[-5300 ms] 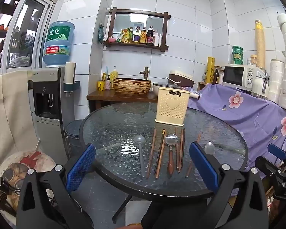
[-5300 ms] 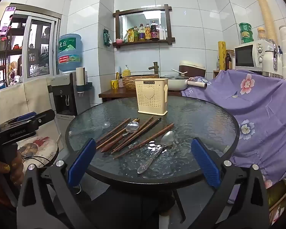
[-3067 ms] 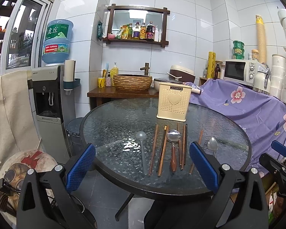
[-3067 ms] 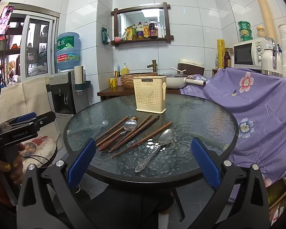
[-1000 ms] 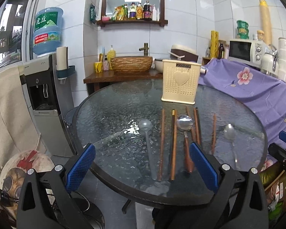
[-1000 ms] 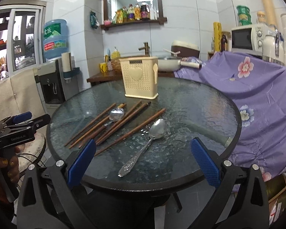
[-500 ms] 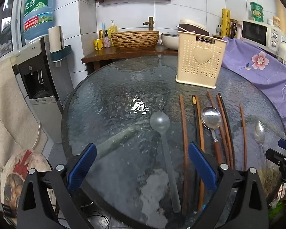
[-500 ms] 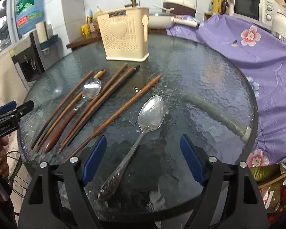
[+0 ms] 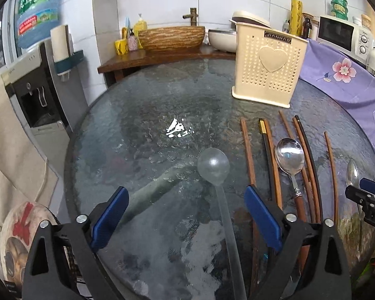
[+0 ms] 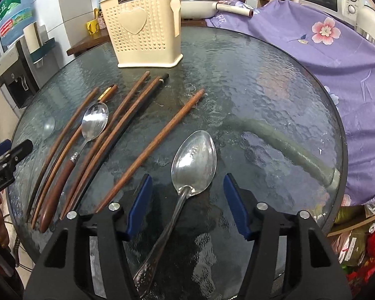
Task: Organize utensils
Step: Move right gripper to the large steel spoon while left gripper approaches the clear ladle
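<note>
On the round glass table (image 9: 137, 125) lies a clear plastic spoon (image 9: 213, 166). Its handle runs between the blue pads of my left gripper (image 9: 186, 218); the jaws are wide, closing slightly, and touch nothing. A metal spoon (image 10: 194, 160) lies with its handle between the pads of my right gripper (image 10: 187, 203), whose jaws are closing without touching it. Several brown chopsticks (image 10: 127, 115) and a wooden-handled spoon (image 10: 93, 122) lie side by side to its left. The cream utensil holder (image 10: 143, 27) stands upright at the far side of the table (image 10: 262, 87).
A purple flowered cloth (image 10: 325, 50) drapes the furniture to the right of the table. A water dispenser (image 9: 37, 87) stands to the left. Behind are a wooden side table with a woven basin (image 9: 171, 37) and a microwave (image 9: 340, 32).
Both grippers have come forward and down over the table and tilted downward. The right jaws have narrowed around the metal spoon's handle; the left jaws have narrowed only a little.
</note>
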Demonstrator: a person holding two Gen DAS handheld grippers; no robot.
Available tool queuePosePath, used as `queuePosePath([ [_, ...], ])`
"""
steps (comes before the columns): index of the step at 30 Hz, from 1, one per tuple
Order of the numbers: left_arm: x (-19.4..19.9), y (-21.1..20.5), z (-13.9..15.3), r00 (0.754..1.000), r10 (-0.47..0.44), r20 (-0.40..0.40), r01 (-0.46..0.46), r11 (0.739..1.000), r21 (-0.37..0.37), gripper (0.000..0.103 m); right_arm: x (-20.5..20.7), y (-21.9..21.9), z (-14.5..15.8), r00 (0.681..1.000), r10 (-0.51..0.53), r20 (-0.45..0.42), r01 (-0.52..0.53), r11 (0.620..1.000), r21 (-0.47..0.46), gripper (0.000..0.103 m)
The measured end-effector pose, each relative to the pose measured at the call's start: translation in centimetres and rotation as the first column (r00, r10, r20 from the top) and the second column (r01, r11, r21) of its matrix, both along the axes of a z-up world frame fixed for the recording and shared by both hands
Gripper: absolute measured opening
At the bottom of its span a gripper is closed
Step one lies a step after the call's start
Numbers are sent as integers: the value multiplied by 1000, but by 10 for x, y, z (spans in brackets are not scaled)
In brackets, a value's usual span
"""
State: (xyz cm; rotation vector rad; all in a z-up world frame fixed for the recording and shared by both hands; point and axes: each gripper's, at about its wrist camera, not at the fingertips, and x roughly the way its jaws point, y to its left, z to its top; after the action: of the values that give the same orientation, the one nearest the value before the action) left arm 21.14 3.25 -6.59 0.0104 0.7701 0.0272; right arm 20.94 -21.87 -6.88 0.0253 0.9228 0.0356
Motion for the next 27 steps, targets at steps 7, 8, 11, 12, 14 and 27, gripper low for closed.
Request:
queuePosePath([
  [7,19,-8,-8,998,-14,-54,15,1000,23,77,7,4,0,1000,-9,6,9,999,-37,50],
  [8,21,-9,-9,998,-11,-60,13,1000,23,76,8,4,0,1000,-8,7,8,999,-37,50],
  [11,27,-10,-14,996,-7,-92,8,1000,5,72,14,6,0,1000,-5,5,5,999,-39,49],
  [12,30,-10,-16,994,-9,-105,8,1000,-5,72,14,6,0,1000,-4,4,4,999,-40,48],
  [14,32,-10,-15,994,-1,-109,0,1000,-9,72,17,7,1,1000,-2,0,2,999,-41,46],
  [27,57,-14,-10,988,-26,-153,25,1000,-5,64,23,15,3,999,33,-18,-34,998,-57,38],
])
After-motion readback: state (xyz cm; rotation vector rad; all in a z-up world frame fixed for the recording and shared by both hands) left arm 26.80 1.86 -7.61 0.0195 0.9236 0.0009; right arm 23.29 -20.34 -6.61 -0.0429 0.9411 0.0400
